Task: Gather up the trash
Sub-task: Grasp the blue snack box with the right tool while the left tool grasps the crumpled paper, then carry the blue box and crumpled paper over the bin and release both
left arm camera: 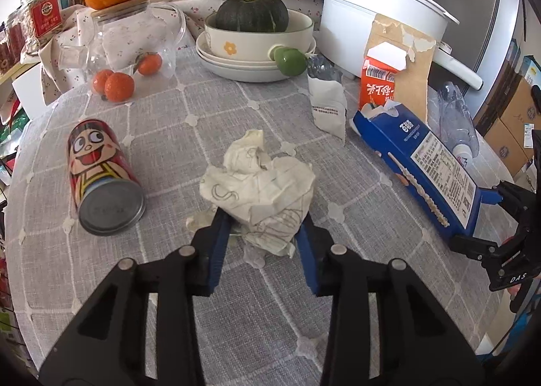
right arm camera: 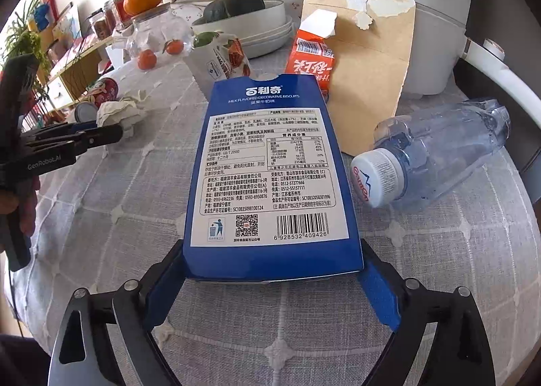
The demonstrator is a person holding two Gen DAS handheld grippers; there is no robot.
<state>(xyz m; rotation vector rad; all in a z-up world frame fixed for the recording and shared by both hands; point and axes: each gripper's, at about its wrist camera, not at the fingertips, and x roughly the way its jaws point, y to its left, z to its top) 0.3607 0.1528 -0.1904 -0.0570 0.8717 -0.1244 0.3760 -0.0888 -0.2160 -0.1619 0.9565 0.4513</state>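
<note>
Pinching crumpled paper (left arm camera: 260,183), left gripper (left arm camera: 262,233) half-closed; right gripper (right arm camera: 272,271) wide, clamping blue biscuit box (right arm camera: 270,162).

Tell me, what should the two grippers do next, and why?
Probably lift both straight up. The left hand-held gripper has its fingers against both sides of the crumpled paper, and the right hand-held gripper brackets the end of the blue box. Both pieces of trash seem to rest on the table.

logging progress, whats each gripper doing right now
Left gripper: shut on the crumpled paper.
Right gripper: jaws around the end of the blue box, apparently shut on it.
</note>
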